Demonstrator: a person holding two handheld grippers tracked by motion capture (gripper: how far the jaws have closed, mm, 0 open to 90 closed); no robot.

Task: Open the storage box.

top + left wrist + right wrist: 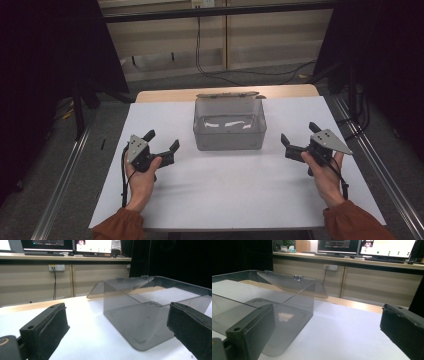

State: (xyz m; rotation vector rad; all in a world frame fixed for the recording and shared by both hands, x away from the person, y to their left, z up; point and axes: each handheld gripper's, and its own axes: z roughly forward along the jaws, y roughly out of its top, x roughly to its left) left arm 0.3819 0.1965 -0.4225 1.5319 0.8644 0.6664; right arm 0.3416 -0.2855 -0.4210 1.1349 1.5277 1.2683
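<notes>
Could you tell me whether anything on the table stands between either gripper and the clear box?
Nothing visible does. The clear box sits mid-table with its lid hinged open at the back. The left gripper and the right gripper flank it, jaws open, with bare white table between each and the box.

Box point(229, 131) on table point(225, 195), between claws
</notes>
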